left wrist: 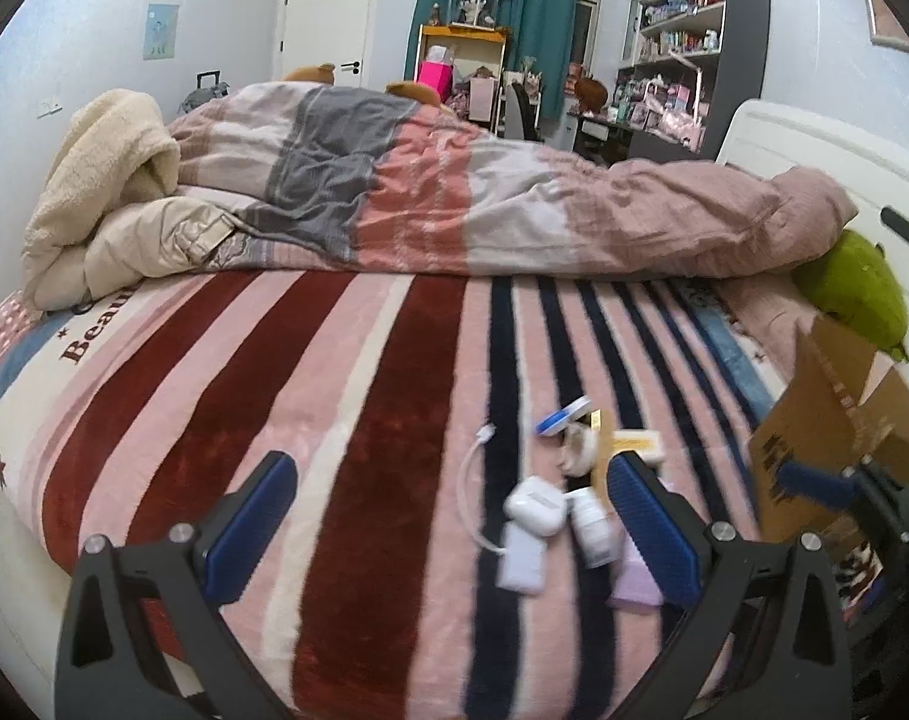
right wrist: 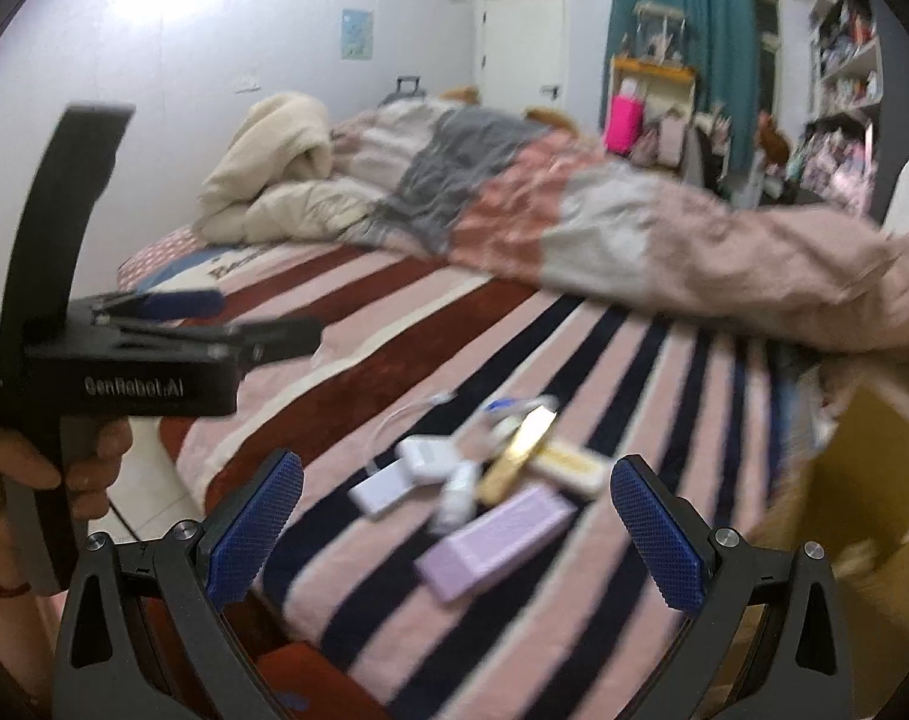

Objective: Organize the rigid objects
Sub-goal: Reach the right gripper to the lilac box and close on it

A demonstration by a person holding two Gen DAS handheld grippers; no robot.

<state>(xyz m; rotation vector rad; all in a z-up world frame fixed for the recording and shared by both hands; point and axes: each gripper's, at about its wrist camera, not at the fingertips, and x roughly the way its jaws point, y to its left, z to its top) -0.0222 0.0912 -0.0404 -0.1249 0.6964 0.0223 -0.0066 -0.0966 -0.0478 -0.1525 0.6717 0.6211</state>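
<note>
We are looking across a bed under a striped blanket (left wrist: 346, 420), with a rumpled duvet (left wrist: 454, 204) lying along its far side. A cardboard box (left wrist: 838, 432) is standing at the right edge, near the small items. Those items are sitting in a loose cluster on the near right of the blanket: a lilac box (right wrist: 490, 540), a white earbud case (left wrist: 535, 505), a gold bar-shaped piece (right wrist: 517, 459). Both tongs are hovering with jaws spread wide and empty: left gripper (left wrist: 451, 519) near the cluster's left, right gripper (right wrist: 454, 531) over it.
</note>
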